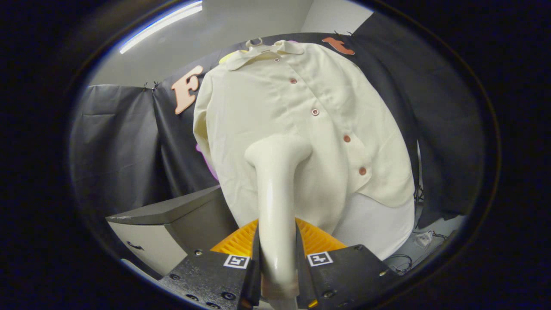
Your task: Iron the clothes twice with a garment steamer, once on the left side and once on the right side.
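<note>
Gripper view: the gripper [277, 275] clamps both fingers on the handle of the steamer [275, 193], whose head rests against the lower front of the shirt [267, 103], left of the button row. Best, I judge, to keep the head flat and slide slowly along that panel. The shirt is matte cream cloth hanging on the wall; the steamer is glossy, curved plastic.

Steamer [275, 206] handle hidden low down between the tongs [277, 275], base cut off. Steamer head's face turned away against the shirt [301, 129]; contact not seen. Shirt hem partly covered by the steamer. Hanger [255, 41] mostly hidden under the collar. Cabinet [172, 224] partly hidden by the tongs.
</note>
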Demonstrator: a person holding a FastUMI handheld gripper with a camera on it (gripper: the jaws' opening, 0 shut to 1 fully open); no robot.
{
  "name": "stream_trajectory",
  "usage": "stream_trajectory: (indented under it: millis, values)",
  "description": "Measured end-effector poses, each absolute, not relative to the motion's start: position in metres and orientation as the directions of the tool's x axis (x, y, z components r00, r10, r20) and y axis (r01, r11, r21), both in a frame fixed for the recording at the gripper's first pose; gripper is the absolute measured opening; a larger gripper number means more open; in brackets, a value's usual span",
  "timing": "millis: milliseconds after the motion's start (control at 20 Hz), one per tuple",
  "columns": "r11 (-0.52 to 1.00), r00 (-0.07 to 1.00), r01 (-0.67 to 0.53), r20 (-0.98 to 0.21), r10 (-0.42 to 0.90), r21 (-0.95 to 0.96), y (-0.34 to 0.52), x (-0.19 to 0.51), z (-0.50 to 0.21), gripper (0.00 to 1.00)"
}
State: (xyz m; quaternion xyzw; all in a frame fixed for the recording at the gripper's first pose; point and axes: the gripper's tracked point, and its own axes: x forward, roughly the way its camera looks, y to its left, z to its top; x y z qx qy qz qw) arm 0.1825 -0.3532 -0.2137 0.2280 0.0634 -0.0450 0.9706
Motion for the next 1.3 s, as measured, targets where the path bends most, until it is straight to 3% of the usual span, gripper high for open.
stream_trajectory:
  millis: [700,1300]
  values:
    - [0.857,0.960,0.170,-0.279,-0.032,0.487,-0.331,0.145,-0.301,0.35]
    - [0.874,0.934,0.182,-0.356,-0.011,0.451,-0.324,0.106,-0.332,0.35]
